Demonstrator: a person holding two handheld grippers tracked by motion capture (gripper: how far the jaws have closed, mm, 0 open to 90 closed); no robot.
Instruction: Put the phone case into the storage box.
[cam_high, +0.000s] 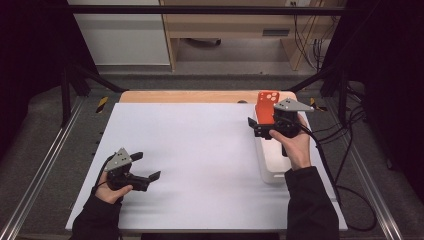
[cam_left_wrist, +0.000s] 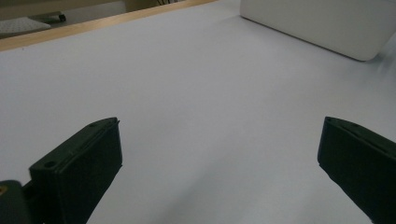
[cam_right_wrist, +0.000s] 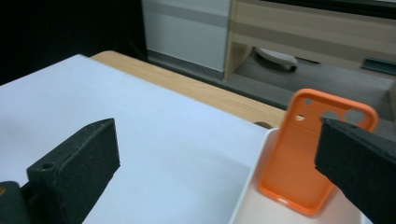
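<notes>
One orange case (cam_right_wrist: 299, 158) stands on its short end at the far end of the white tray (cam_high: 274, 170), tilted back against the far wall, camera holes uppermost. It sits at the right of the table, near the wooden edge (cam_high: 200, 96).

Right gripper (cam_high: 264, 125) hovers just short of the case with jaws spread wide and nothing between them; in the right gripper view one jaw overlaps the case's right edge while the other hangs over bare white mat (cam_right_wrist: 140, 140). I cannot tell whether that jaw touches the case or only passes in front of it.

Risk lies in that lopsided line-up. If the jaws close from here, one would likely reach the case first and push it sideways, so it could slide along the wall or topple flat into the tray (a soft, light shell gives little resistance). A grip across the flexible sides might also bow it and let it spring out.

Left gripper (cam_high: 145, 167) rests low on the mat, well apart, jaws wide and empty, too far off to steady anything.
</notes>
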